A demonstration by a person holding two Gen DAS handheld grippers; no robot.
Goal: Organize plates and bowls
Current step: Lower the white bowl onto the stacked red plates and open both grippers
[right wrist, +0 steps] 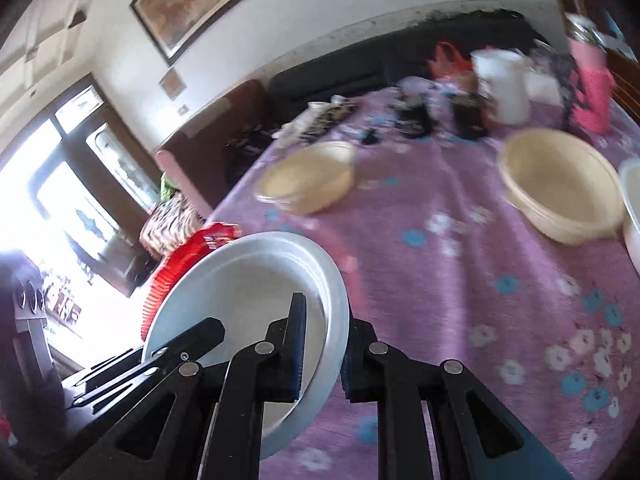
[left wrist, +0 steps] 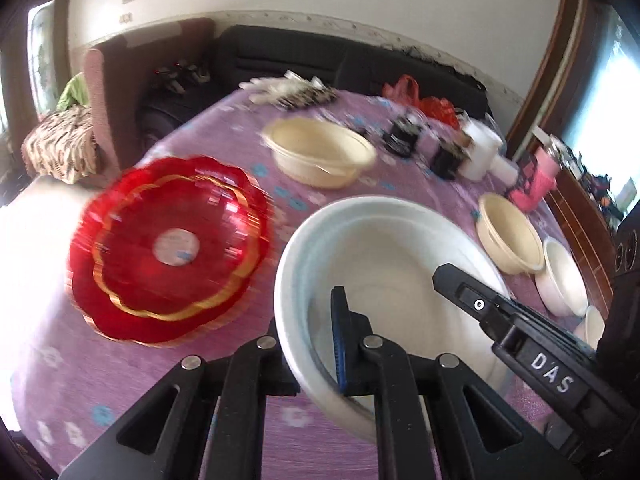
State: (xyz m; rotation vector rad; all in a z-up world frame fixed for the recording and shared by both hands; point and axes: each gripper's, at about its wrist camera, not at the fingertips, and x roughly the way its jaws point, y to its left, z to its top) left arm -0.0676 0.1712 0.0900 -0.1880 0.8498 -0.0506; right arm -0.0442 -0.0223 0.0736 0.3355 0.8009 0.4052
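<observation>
Over the purple cloth, I hold one white plate between my two tongs.

My left gripper (left wrist: 316, 344) is clamped on the near rim of the white plate (left wrist: 384, 264), one pad inside the dish and one under it; my right gripper (right wrist: 324, 344) pinches the opposite rim the same way, so the plate (right wrist: 240, 280) hangs clear of the table (right wrist: 440, 300) between both hands; I judge two grips are used because the rim is thin and the dish would tip from a single pinch; the red scalloped plate (left wrist: 168, 248) lies just beside it on my left, likely the stacking spot; two cream bowls (left wrist: 320, 152) (left wrist: 508, 232) and a white bowl (left wrist: 560, 276) wait farther off, still scattered.
</observation>
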